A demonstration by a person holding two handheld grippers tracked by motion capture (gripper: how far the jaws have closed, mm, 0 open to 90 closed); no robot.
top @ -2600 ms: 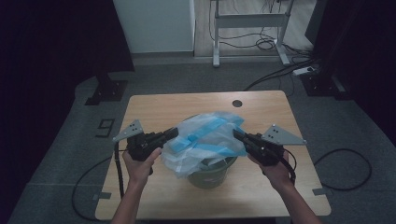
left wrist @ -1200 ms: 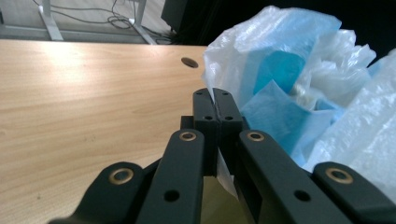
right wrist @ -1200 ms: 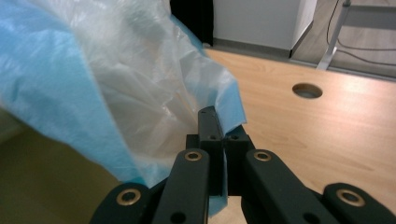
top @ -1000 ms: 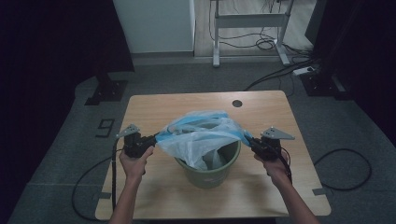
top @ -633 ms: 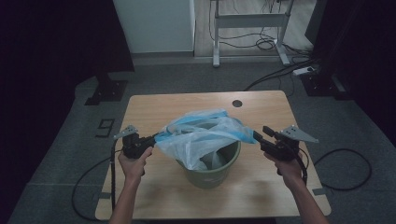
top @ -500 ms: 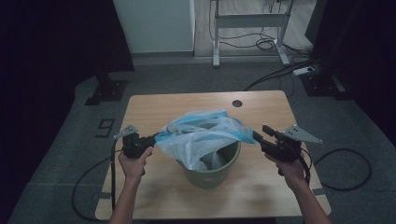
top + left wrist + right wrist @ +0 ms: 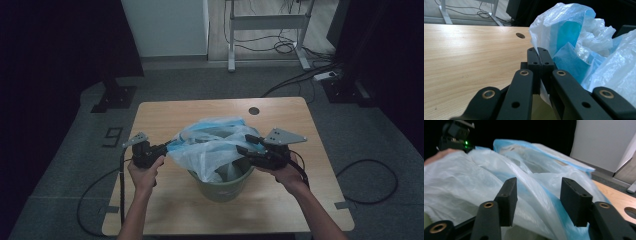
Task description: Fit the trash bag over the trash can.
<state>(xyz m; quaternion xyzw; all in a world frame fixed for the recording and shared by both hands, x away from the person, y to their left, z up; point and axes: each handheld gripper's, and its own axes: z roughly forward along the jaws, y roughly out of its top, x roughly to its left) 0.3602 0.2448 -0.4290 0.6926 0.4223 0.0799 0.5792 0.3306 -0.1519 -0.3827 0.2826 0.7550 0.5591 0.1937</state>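
A thin blue-and-white plastic bag (image 7: 210, 145) billows over a green bin (image 7: 220, 186) at the middle of the wooden table (image 7: 165, 115). My left gripper (image 7: 167, 147) is at the bag's left side, shut on its edge; in the left gripper view the jaws (image 7: 539, 53) meet with the bag's film (image 7: 574, 50) pinched between them. My right gripper (image 7: 243, 144) hovers at the bag's right side. Its jaws (image 7: 537, 195) have just been opening and then closing a little; they stand apart, with the bag (image 7: 461, 177) below and ahead of them, unpressed.
A round cable hole (image 7: 254, 110) lies in the table's far side. Cables trail over the floor to the left (image 7: 95, 200) and right (image 7: 370, 175). A metal frame (image 7: 265, 25) stands beyond the table. The left gripper's body (image 7: 456, 135) shows across the bag.
My right gripper has let go of the bag's right edge, opened, risen, and moved in over the bag. The left gripper has stayed in place, still pinching the bag.
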